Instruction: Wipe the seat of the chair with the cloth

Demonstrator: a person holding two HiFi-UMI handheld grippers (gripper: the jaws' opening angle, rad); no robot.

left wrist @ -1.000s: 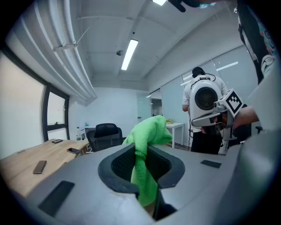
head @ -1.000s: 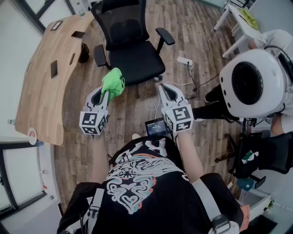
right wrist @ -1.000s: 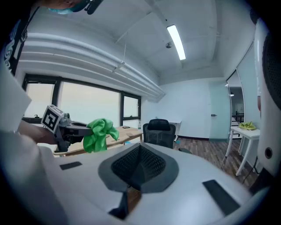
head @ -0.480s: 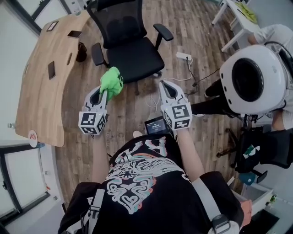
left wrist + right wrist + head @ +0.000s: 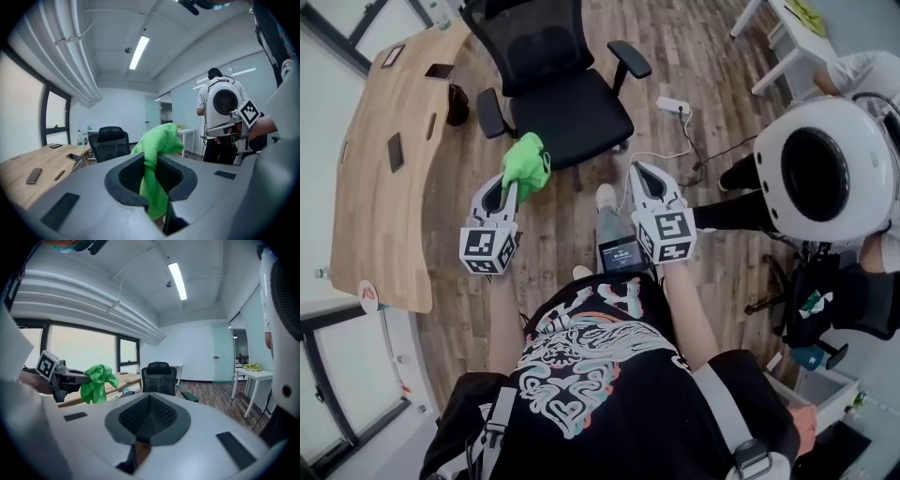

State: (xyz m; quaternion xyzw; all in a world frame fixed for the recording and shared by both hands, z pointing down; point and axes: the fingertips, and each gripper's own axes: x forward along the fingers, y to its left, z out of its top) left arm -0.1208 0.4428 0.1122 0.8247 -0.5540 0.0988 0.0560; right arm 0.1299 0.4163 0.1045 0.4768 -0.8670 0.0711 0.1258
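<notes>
The floor (image 5: 572, 220) is dark wood planks, in an office room with white walls, tall windows and strip lights on the ceiling. A curved pale wooden desk (image 5: 366, 206) runs along the left, and a white table (image 5: 792, 52) stands at the far right corner. A white power strip (image 5: 673, 106) lies on the floor beside the chair, its cable trailing off.

One black office chair (image 5: 572, 117) with a mesh back and two armrests stands just off the end of the desk, and nothing lies on its seat. Four small dark flat things lie on the desk (two look like phones (image 5: 396, 150)). There is one green cloth (image 5: 526, 167), two grippers, and a second person (image 5: 825, 169) stands to the right, wearing a large white pack with a round dark opening.

The left gripper (image 5: 512, 186) has its jaws clamped on the cloth: a strip of it runs down between them, and the rest bunches out past the tips. The cloth is held in the air near the seat's front left corner, not touching the seat. The right gripper (image 5: 637, 171) has its jaws pressed together with nothing between them, and it is held level with the left one, well apart from it, pointing toward the chair.
</notes>
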